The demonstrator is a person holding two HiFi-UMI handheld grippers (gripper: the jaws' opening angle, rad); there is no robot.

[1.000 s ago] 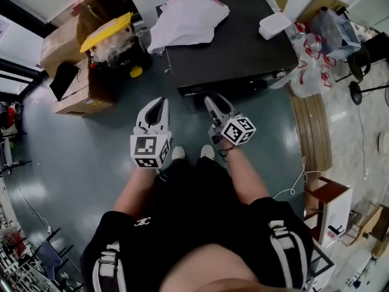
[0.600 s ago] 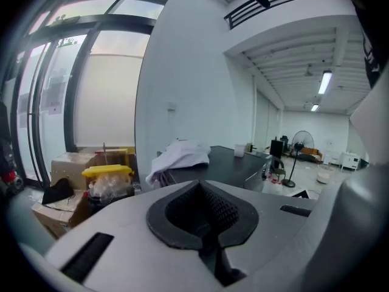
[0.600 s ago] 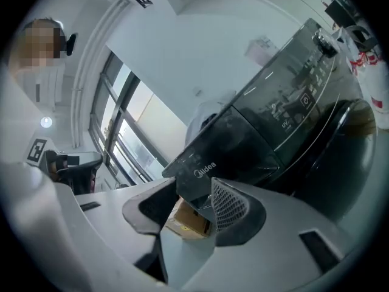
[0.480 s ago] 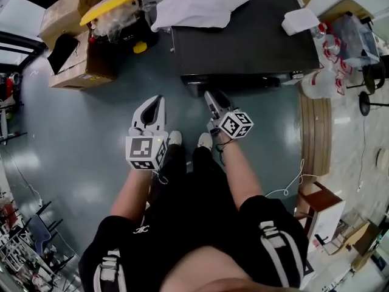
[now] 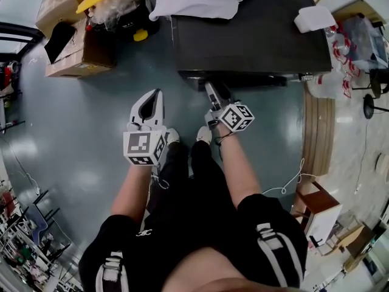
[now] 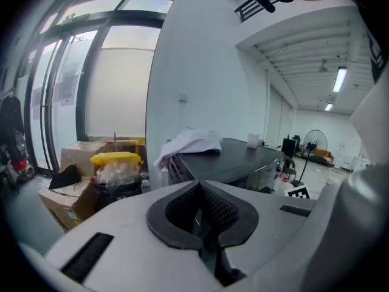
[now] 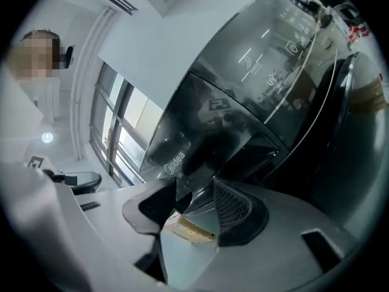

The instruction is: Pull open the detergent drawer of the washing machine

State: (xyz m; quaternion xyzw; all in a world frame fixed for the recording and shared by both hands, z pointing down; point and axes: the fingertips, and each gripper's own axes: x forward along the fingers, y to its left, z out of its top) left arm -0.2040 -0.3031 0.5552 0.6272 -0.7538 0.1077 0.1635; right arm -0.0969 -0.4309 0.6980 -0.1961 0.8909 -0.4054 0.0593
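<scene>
Held right gripper [image 5: 210, 89] unclenched, jaws apart, detergent drawer [image 7: 206, 134] just ahead for gripping; left gripper [image 5: 157, 93] closed, empty, alongside.

TEXT: "Midea" lettering [image 7: 175, 161], pale, on dark glossy front of washing machine [image 7: 243, 120] | PANEL: small icons and print [image 7: 270, 78] higher on same front, too small to read | MARKERS: black-and-white square codes on left cube [image 5: 144, 148] and right cube [image 5: 236, 117], no letters | SHORTS: small white logo [image 5: 144, 232], illegible
</scene>
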